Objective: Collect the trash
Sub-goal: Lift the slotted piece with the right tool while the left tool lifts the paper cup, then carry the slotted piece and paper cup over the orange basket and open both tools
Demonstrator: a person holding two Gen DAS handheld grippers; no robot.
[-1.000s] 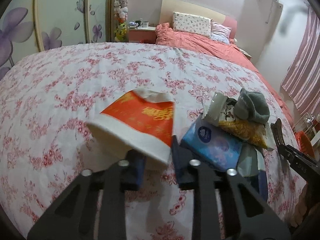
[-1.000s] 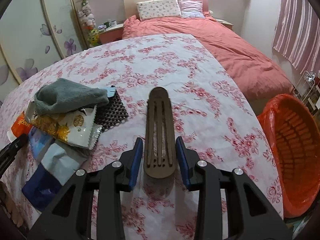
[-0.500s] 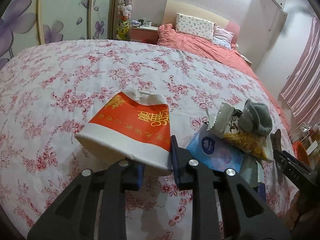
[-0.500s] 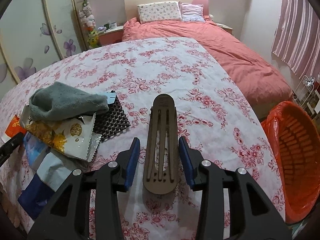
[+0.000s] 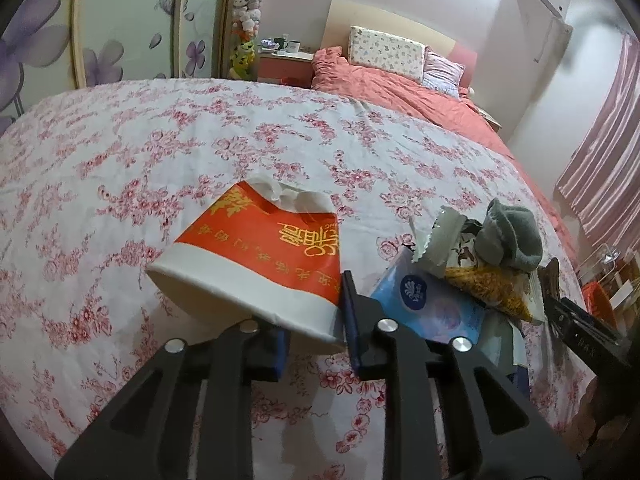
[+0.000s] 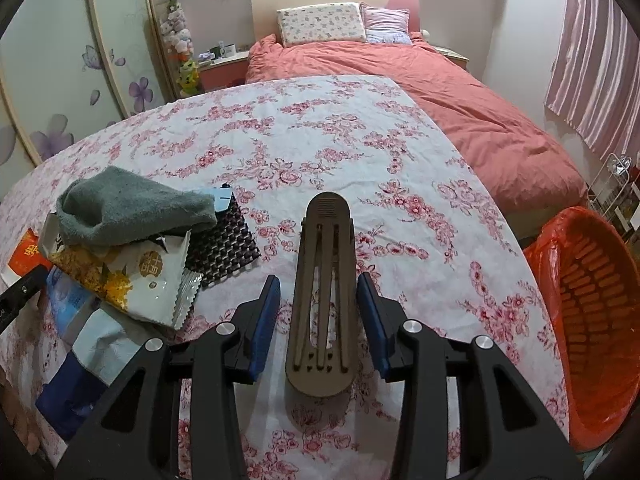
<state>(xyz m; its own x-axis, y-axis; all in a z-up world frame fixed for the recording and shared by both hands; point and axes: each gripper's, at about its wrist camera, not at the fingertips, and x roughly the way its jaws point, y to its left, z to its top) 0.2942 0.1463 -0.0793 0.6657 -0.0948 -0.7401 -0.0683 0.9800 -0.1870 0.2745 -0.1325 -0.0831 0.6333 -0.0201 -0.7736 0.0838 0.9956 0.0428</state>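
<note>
My left gripper (image 5: 314,326) is shut on the rim of a crushed red and white paper cup (image 5: 264,256) and holds it above the flowered tablecloth (image 5: 200,152). My right gripper (image 6: 318,320) is open, its pads on either side of a brown slotted wooden piece (image 6: 324,292) without touching it. A snack bag (image 6: 132,276), a blue tissue pack (image 5: 428,304) and a grey cloth (image 6: 128,208) lie in a pile at the left of the right wrist view. An orange bin (image 6: 592,328) stands beside the table at the right.
A black woven mat (image 6: 224,248) lies beside the pile. A blue and white wrapper (image 6: 84,364) lies near the table's front edge. A bed with a red duvet (image 6: 420,80) is behind the table. A wardrobe (image 5: 120,20) stands at the left.
My left gripper has lifted the paper cup higher off the cloth. My right gripper has opened wider around the wooden piece and drawn back a little.
</note>
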